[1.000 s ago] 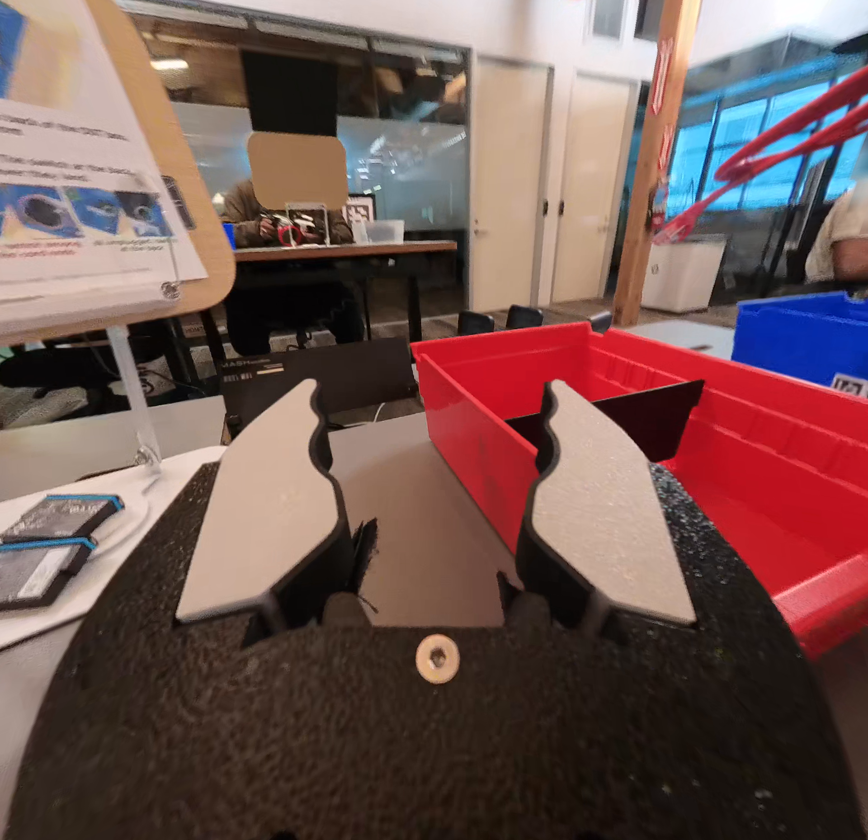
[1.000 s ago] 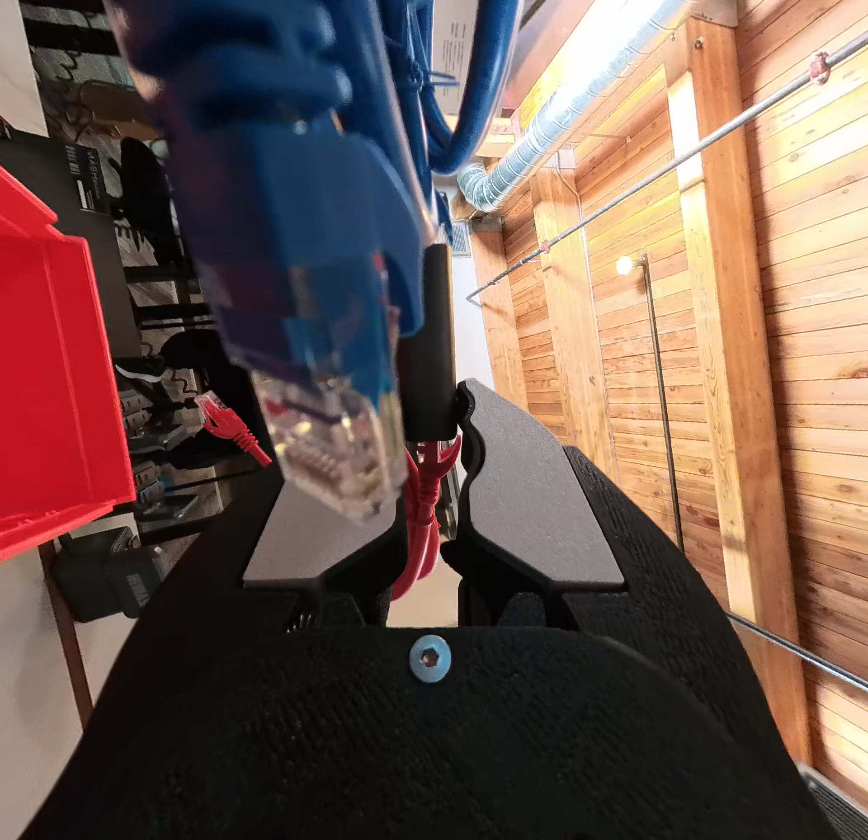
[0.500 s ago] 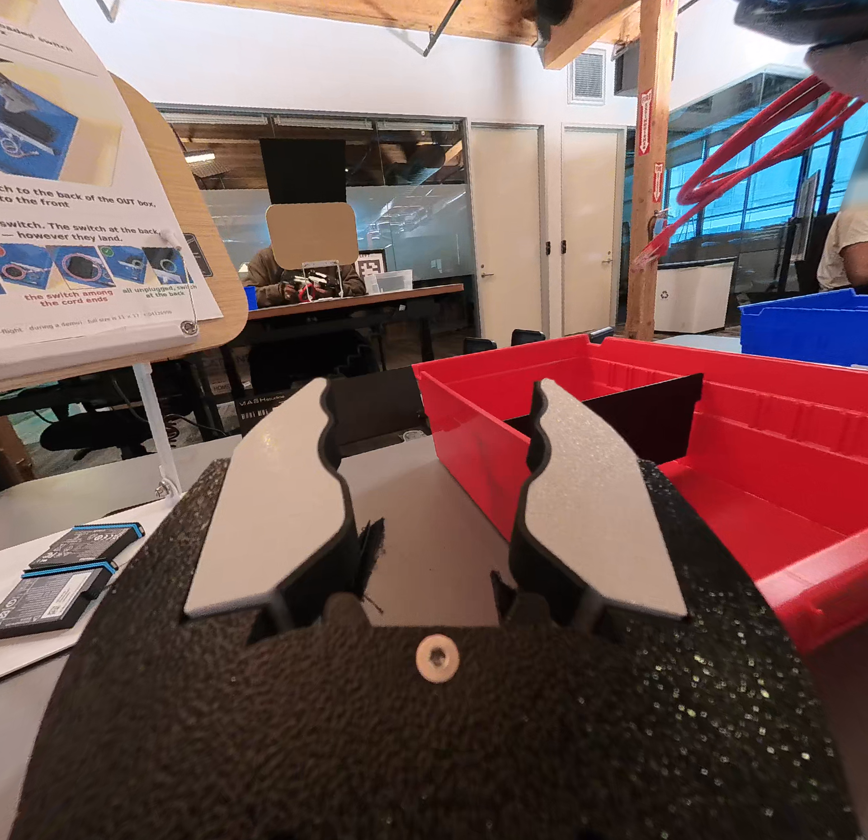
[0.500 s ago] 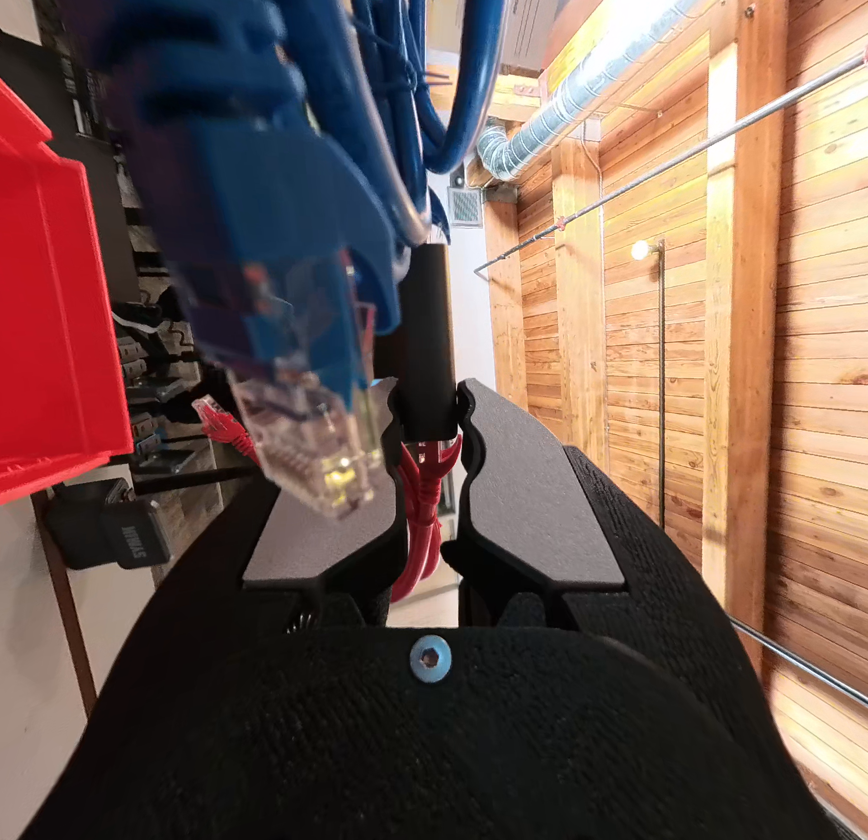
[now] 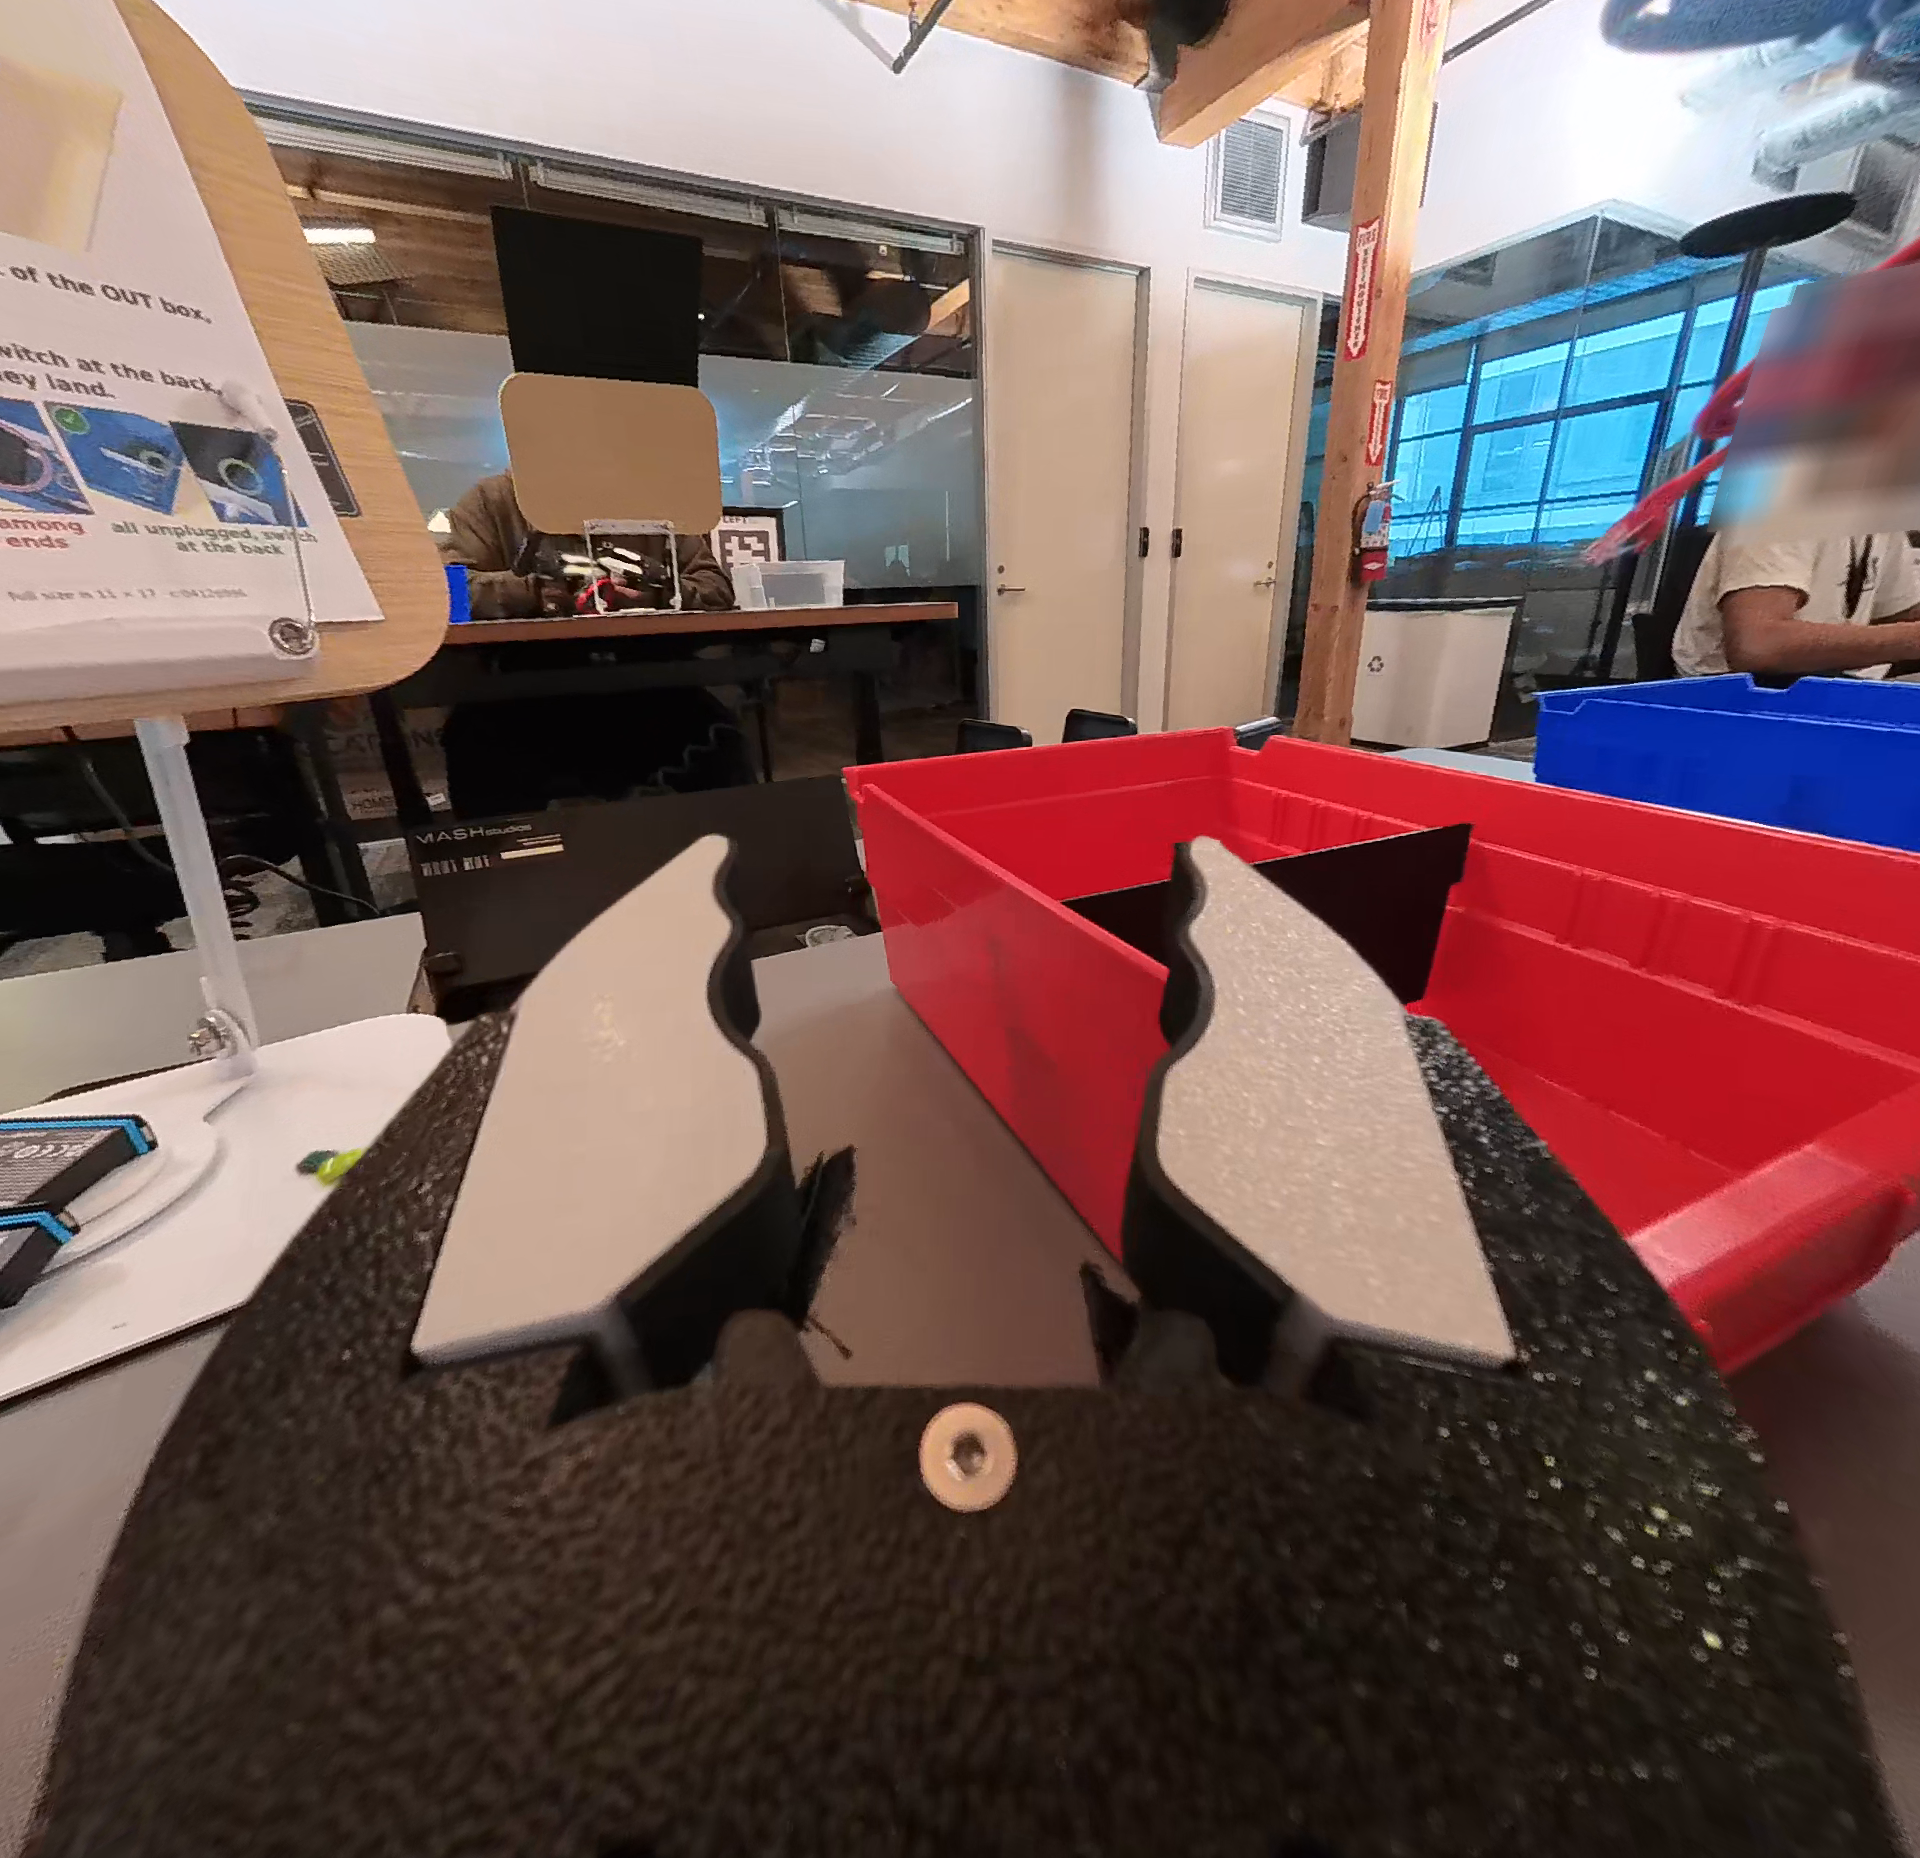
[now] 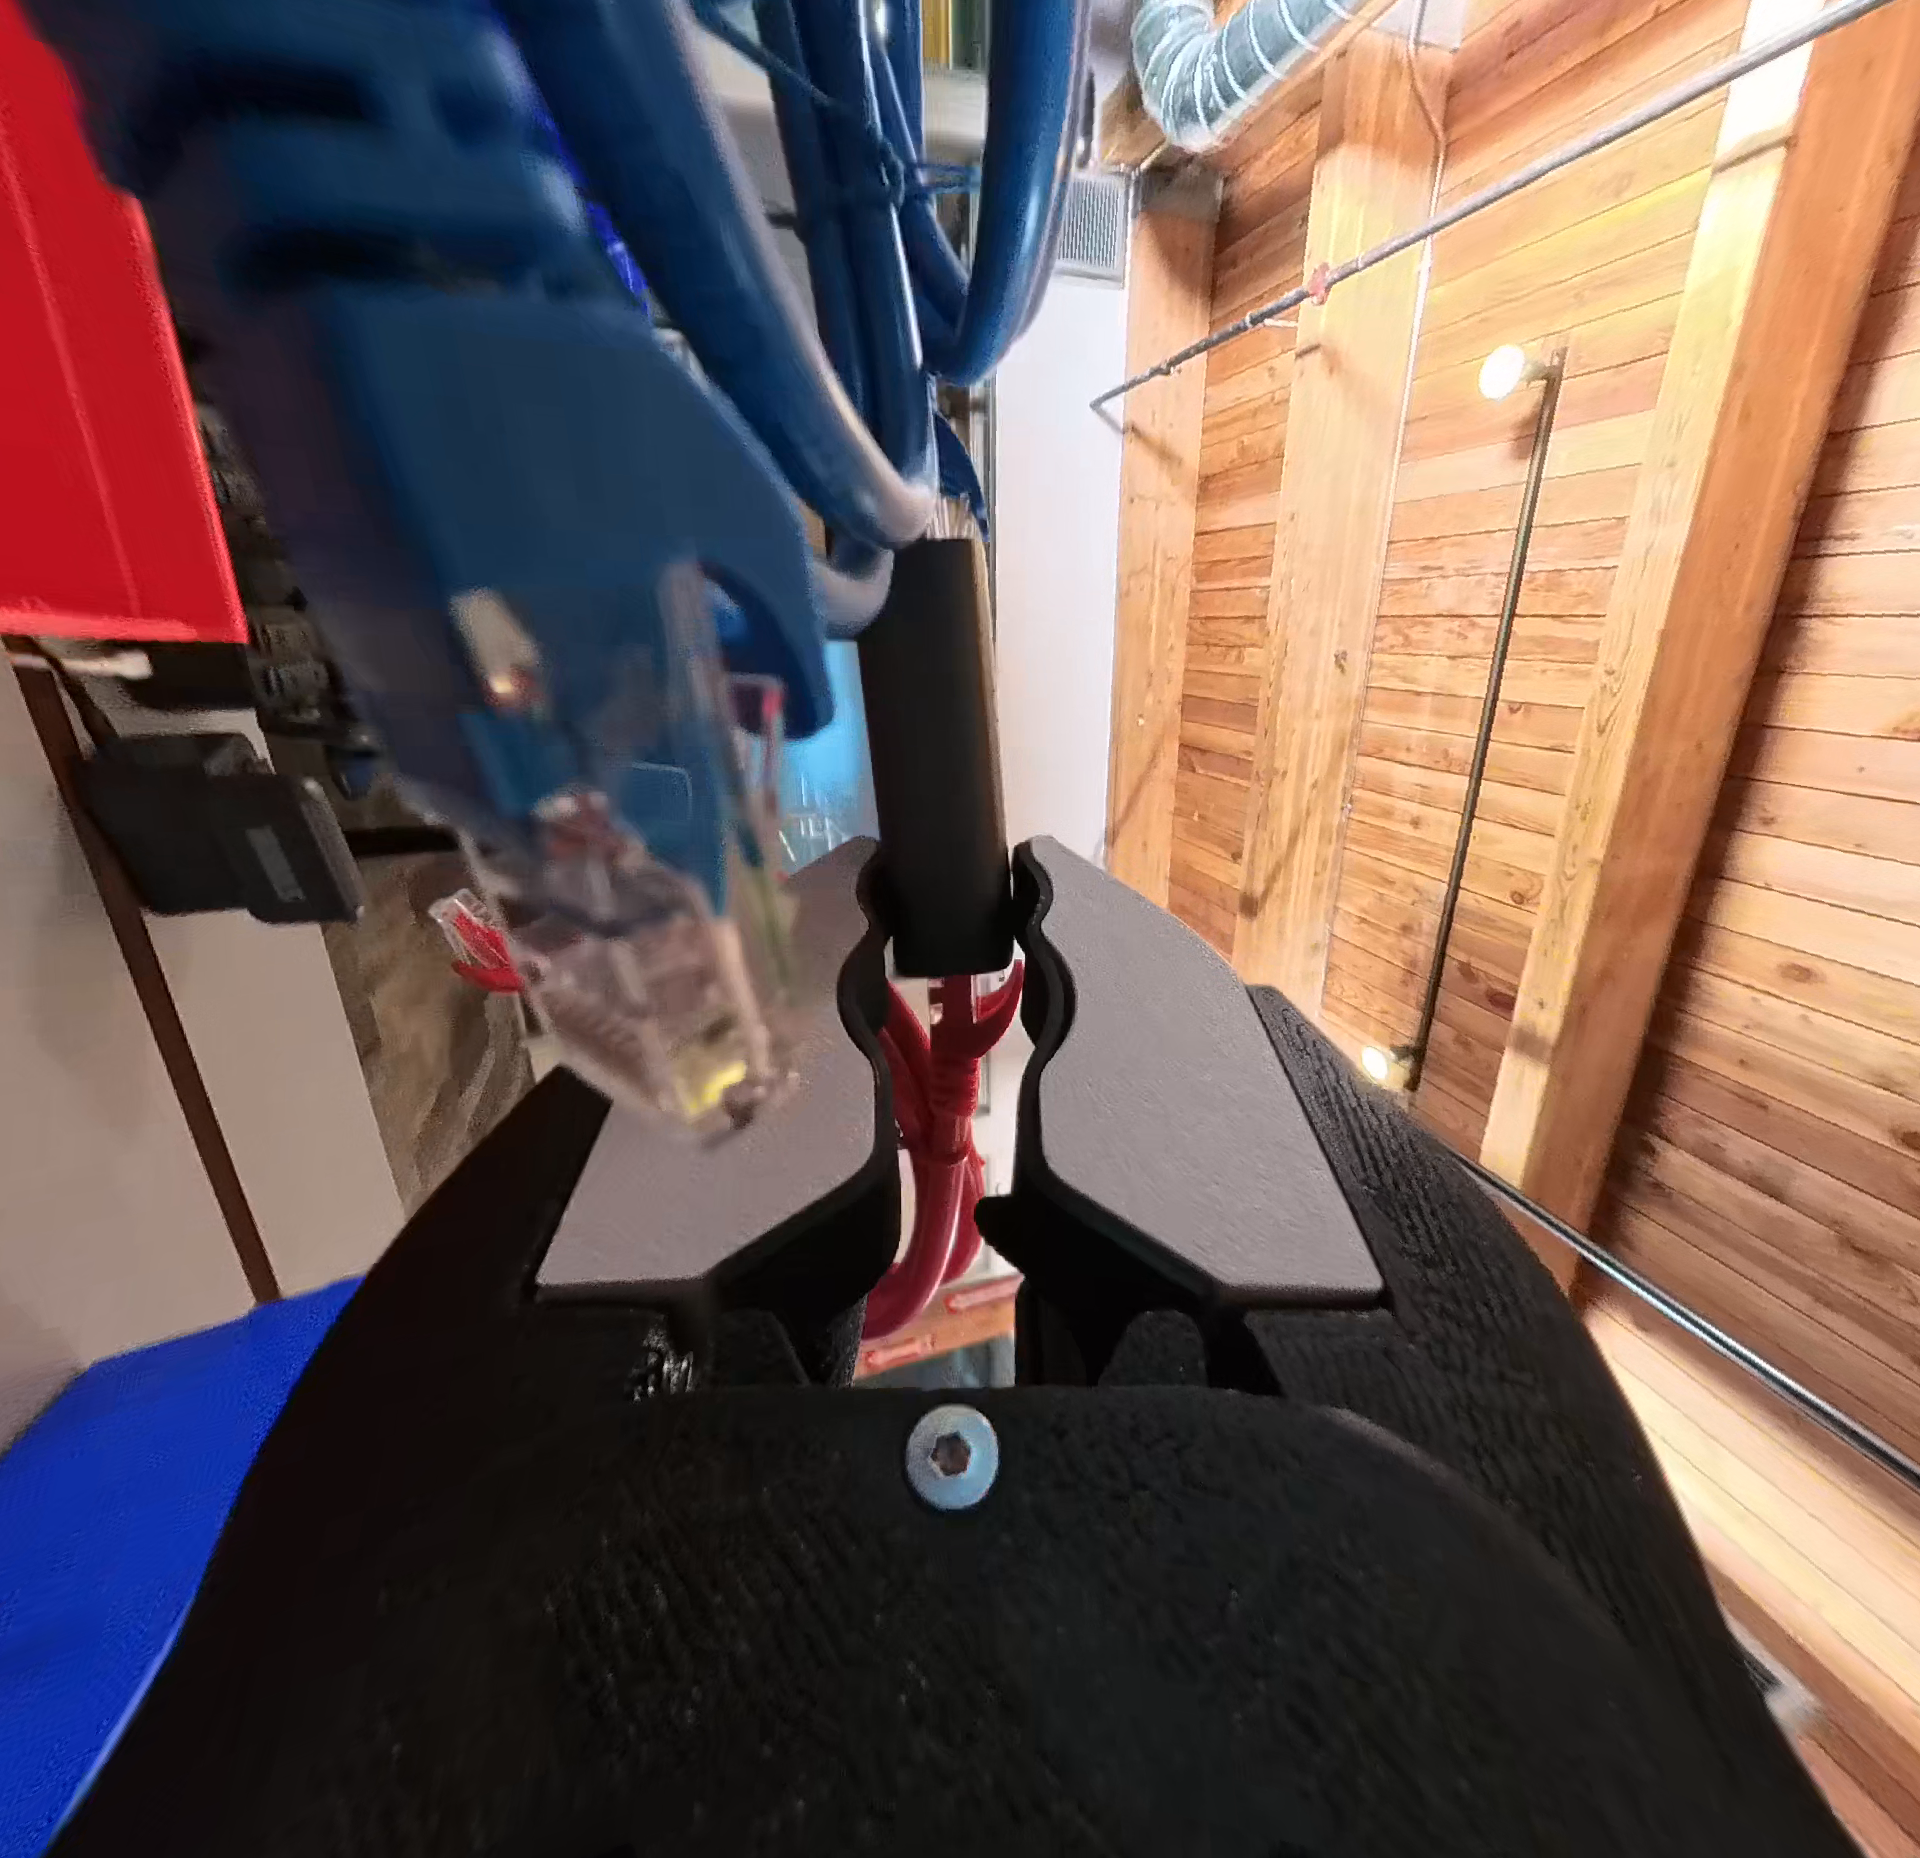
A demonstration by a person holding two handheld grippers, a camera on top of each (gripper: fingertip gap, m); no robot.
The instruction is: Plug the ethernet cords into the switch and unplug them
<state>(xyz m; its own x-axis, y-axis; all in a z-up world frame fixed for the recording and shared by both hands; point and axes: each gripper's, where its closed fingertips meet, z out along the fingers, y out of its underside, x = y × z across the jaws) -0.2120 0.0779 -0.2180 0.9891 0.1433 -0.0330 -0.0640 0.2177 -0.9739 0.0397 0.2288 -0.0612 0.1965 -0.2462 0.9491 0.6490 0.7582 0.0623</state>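
In an open office, over a grey bench [image 5: 935, 1185] with a red plastic bin [image 5: 1558, 977], the left tool [image 5: 956, 977] gapes empty while the right tool [image 6: 940, 935] clamps a slim black switch [image 6: 935, 769] trailing limp, light blue ethernet cords [image 6: 727, 250], best gripped at their stiff plugs.

Your black switch [image 6: 935, 769] stands on end, clamped between the right gripper's [image 6: 943, 909] fingertips. Blue cords [image 6: 914, 198] loop from its top; red cords [image 6: 935, 1164] hang below. A blue plug [image 6: 623, 873] dangles loose, blurred.
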